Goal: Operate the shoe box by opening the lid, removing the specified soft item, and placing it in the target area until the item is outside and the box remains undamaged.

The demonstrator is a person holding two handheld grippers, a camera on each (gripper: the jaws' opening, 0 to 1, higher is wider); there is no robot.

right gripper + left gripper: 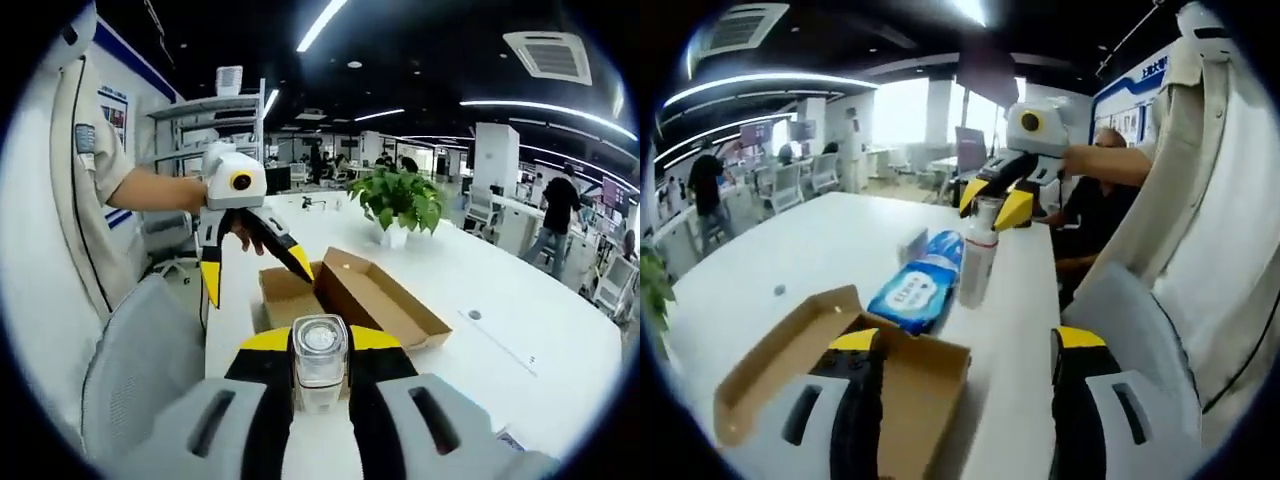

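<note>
Office room, long white table (790, 260). Left gripper view first: we see the shoe box (840, 375) open on the table, the left gripper (970, 345) with jaws wide apart and nothing between them, one jaw lying over the box floor. Just beyond the box lies a blue soft pack (915, 285), already outside on the table. Beside it stands a clear bottle (978, 255), with the right gripper (998, 205) closed around its top.

Right gripper view: we look down our own jaws clamped on the bottle's cap (320, 350). The open box (350, 295) sits past it, the left gripper (255, 265) spread above its near end. A potted plant (398, 205) stands further back.

We judge the bottle needs a firm upright hold; keep the left jaws clear of the cardboard walls so nothing creases.
</note>
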